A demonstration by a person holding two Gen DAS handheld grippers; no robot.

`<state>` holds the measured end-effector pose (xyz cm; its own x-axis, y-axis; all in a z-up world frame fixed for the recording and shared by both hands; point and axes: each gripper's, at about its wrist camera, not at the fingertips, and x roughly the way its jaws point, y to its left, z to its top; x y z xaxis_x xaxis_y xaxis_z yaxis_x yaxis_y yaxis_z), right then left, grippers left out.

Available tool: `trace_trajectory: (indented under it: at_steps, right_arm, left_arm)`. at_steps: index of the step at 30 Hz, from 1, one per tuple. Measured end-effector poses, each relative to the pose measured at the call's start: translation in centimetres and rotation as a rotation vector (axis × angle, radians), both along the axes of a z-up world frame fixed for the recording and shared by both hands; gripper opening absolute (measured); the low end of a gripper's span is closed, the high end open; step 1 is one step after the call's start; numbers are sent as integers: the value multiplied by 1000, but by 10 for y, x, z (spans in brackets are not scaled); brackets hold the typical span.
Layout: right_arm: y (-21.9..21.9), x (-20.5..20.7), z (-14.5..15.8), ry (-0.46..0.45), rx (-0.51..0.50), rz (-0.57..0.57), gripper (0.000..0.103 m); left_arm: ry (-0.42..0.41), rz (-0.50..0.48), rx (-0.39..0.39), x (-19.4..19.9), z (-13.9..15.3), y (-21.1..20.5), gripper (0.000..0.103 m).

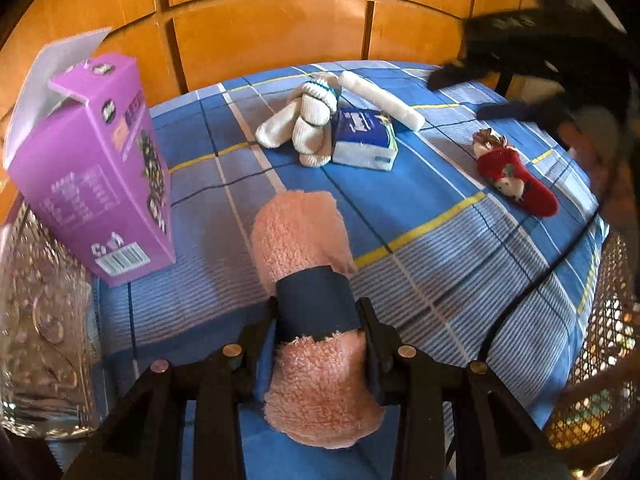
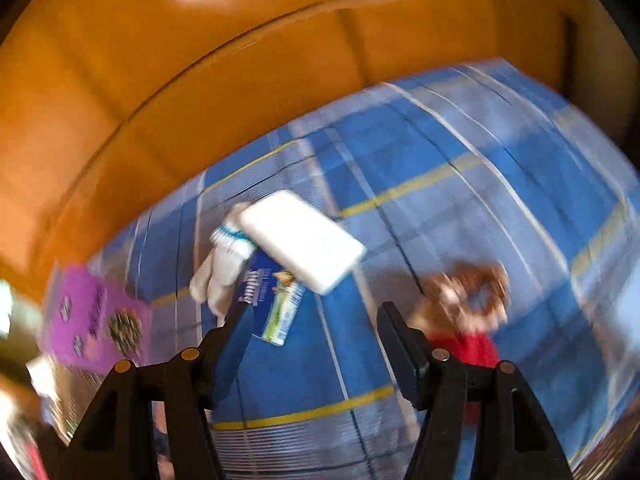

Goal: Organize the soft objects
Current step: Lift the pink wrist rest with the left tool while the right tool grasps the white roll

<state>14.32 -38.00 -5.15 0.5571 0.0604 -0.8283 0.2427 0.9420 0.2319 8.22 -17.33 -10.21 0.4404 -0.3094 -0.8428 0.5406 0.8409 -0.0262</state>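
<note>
- The left gripper [image 1: 318,320] is clamped on a pink fleecy roll [image 1: 306,240] bound with a dark band [image 1: 314,300]; both pads press its sides, and the roll stands out beyond the fingers over the blue checked cloth [image 1: 420,248].
- The right gripper [image 2: 316,316] has its fingers spread with nothing between them; it hangs above the cloth, and its view is blurred.
- A purple carton [image 1: 96,168] stands at the left edge of the cloth with its top flap open, just beside a clear patterned glass vessel [image 1: 36,320] at the near left.
- Toward the far middle lie white socks [image 1: 304,124], touching a blue-and-white tissue pack [image 1: 364,136]; a white rolled piece [image 1: 382,100] lies just behind the pack.
- A red sock [image 1: 516,184] lies on the right side, well apart from the white group; a brown-and-white item [image 1: 488,140] touches its far end, too small to identify.
- Orange wooden panelling [image 1: 272,12] closes the far side.
</note>
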Motion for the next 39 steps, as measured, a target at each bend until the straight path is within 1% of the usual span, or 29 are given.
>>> trace_trajectory:
  at_steps: [2, 4, 5, 8, 12, 14, 16, 17, 18, 19, 20, 22, 25, 29, 31, 32, 35, 39]
  right_arm:
    - [5, 19, -2, 20, -77, 74, 70]
    - [7, 38, -8, 50, -108, 152, 73]
    - [7, 50, -13, 79, -130, 183, 75]
    - [3, 74, -26, 135, -171, 231, 75]
    - [-3, 96, -43, 185, -173, 256, 75]
    - [-6, 102, -50, 192, -141, 269, 75]
    - [-12, 105, -51, 180, -90, 248, 75]
    - [-14, 105, -52, 180, -74, 238, 72]
    - [-14, 104, -53, 180, -86, 226, 59]
    - [-15, 103, -54, 183, -108, 213, 56]
    - [-15, 101, -55, 179, -106, 210, 54]
    - [-14, 94, -53, 175, -132, 204, 50]
    - [-16, 85, -42, 172, -191, 154, 38]
    - [-16, 65, -17, 129, -200, 103, 35]
    - [-12, 51, -6, 121, -180, 106, 35]
    - [-8, 48, -5, 132, -175, 110, 35]
    - [5, 24, -12, 194, -126, 108, 36]
    - [5, 12, -45, 265, -93, 43, 36]
  left_arm:
    - [11, 5, -23, 1, -2, 3, 37]
    - [4, -1, -27, 0, -3, 2, 38]
    - [2, -2, -33, 0, -4, 2, 38]
    - [7, -1, -58, 3, -5, 5, 38]
    - [10, -1, -81, 2, -6, 8, 38]
    - [7, -2, -86, 2, -6, 9, 38]
    - [6, -1, -92, 2, -6, 9, 38]
    - [7, 0, -95, 2, -6, 10, 39]
    - [6, 1, -97, 1, -6, 10, 39]
    - [4, 1, -96, 1, -6, 10, 39]
    - [1, 1, -95, -1, -6, 11, 39]
    - [-8, 1, -94, -2, -6, 10, 39]
    - [-14, 2, -92, -4, -6, 10, 39]
    - [-15, 3, -93, -5, -5, 11, 39]
    - [-21, 2, -91, -6, -4, 11, 39]
    - [-25, 0, -88, -8, -4, 11, 39]
    - [-26, -3, -79, -8, -4, 10, 39]
    - [7, 2, -64, 0, 2, 6, 36]
